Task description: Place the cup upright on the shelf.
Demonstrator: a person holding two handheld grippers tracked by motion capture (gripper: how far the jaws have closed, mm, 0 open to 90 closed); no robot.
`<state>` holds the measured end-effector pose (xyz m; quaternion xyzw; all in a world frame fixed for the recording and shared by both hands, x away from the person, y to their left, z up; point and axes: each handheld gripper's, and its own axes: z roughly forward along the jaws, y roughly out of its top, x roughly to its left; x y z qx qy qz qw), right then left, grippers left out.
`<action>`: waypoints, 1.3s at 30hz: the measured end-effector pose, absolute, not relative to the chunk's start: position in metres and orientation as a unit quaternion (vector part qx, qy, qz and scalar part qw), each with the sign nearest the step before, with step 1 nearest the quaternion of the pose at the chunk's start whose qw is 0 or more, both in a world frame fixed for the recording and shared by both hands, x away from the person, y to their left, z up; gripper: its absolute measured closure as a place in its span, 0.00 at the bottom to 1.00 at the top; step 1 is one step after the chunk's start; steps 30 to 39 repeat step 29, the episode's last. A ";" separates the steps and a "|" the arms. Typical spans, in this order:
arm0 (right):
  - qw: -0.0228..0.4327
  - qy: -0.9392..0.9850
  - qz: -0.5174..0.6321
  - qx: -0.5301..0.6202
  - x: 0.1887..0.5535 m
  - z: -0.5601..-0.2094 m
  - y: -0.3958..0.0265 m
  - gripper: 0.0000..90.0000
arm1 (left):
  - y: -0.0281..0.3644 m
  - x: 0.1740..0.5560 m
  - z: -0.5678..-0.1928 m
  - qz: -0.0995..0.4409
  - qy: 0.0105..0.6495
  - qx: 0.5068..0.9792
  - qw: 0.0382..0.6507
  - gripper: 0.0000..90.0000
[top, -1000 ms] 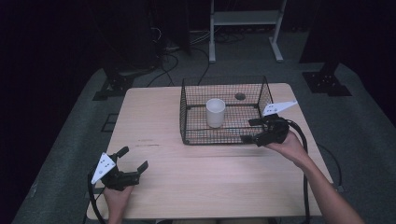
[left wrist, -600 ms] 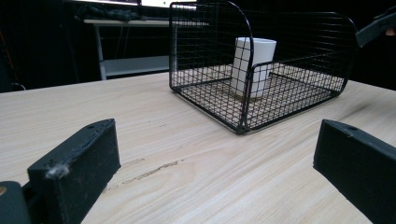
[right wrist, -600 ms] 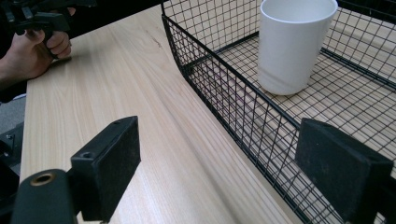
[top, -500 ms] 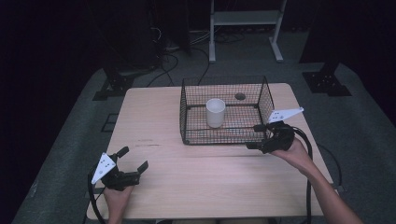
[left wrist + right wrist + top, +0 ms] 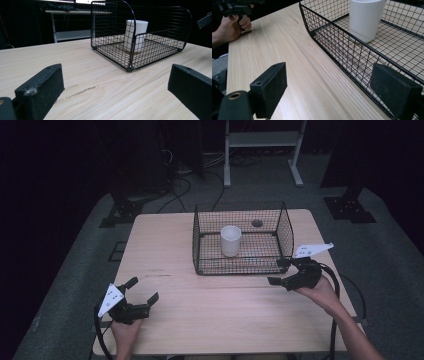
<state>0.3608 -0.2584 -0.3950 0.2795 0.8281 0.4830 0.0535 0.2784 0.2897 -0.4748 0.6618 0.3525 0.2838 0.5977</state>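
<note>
A black wire basket (image 5: pixel 239 270) stands on the far middle of the wooden table (image 5: pixel 165 245), with a white cup (image 5: pixel 230 240) upright inside it. My right gripper (image 5: pixel 276 272) hovers just off the basket's near right corner, open, nothing between its jaws. In the right gripper view its jaws (image 5: pixel 331 72) stand apart, with the basket's wall (image 5: pixel 332 40) and the cup (image 5: pixel 365 17) ahead. My left gripper (image 5: pixel 143 289) rests open at the table's near left corner. The left gripper view looks between its jaws (image 5: pixel 116 75) toward the basket (image 5: pixel 112 53) and cup (image 5: pixel 136 32).
A round hole (image 5: pixel 257 223) sits in the tabletop behind the cup. Beyond the table stands a white metal rack (image 5: pixel 260 140), with cables and dark stand feet (image 5: pixel 349 207) on the grey floor. Bare wood stretches between the two grippers.
My right gripper has drawn back from the basket's right wall toward the near edge and sunk a little, jaws unchanged. The left gripper has stayed put.
</note>
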 end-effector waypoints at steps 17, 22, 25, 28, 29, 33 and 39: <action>0.060 0.825 0.480 0.292 0.348 -0.407 -0.269 0.15 | 0.290 0.279 -0.475 0.284 0.354 0.661 0.598 0.00; 0.070 0.822 0.481 0.297 0.341 -0.413 -0.274 0.15 | 0.290 0.279 -0.475 0.284 0.354 0.661 0.598 0.00; 0.074 0.825 0.472 0.302 0.337 -0.416 -0.276 0.15 | 0.290 0.279 -0.475 0.284 0.354 0.661 0.597 0.00; 0.086 0.819 0.478 0.304 0.329 -0.418 -0.279 0.15 | 0.290 0.279 -0.475 0.284 0.355 0.661 0.597 0.00; 0.090 0.819 0.479 0.304 0.326 -0.419 -0.280 0.14 | 0.290 0.279 -0.475 0.285 0.356 0.661 0.595 0.00; 0.090 0.819 0.479 0.304 0.326 -0.419 -0.280 0.14 | 0.290 0.279 -0.475 0.285 0.356 0.661 0.595 0.00; 0.090 0.819 0.479 0.304 0.326 -0.419 -0.280 0.14 | 0.290 0.279 -0.475 0.285 0.356 0.661 0.595 0.00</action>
